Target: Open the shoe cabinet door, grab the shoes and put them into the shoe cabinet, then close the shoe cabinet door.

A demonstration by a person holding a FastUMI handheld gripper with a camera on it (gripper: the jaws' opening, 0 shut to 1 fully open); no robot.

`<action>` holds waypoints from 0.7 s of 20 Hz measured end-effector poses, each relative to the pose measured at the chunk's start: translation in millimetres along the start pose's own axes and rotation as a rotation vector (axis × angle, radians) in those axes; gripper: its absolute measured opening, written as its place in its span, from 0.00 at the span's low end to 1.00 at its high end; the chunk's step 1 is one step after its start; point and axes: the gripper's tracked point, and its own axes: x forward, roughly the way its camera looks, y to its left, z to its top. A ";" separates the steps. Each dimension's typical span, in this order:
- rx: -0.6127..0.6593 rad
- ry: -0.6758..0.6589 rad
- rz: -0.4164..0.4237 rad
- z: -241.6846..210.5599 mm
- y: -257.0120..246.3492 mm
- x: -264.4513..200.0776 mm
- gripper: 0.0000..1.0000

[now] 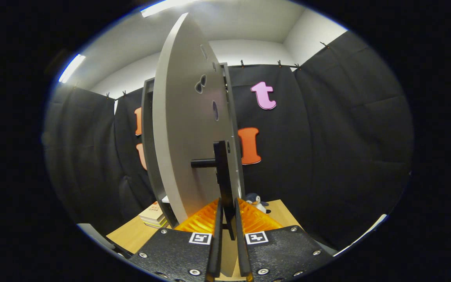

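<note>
Nothing here reads as words, brands or numbers; each finger mount of the gripper (228, 213) bears a small square black-and-white marker (200, 238), a coded pattern rather than text; the top book of the stack (154, 216), on the table left of the door, carries cover print too small to read.

Cabinet interior hidden behind the swung-out door (182, 129). Lower end of the door handle (222, 176) lost between the gripper (228, 219) fingers, seemingly pinched. Stack of books (154, 216) half covered by the door's edge. Small penguin-like toy (256, 200) partly masked, too small to identify.
</note>
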 end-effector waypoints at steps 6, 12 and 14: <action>-0.011 -0.001 0.000 2.8 -42.1 3.9 0.11; -0.001 0.011 0.008 2.6 -46.8 0.0 0.11; -0.013 0.002 -0.021 7.4 -44.2 -11.3 0.11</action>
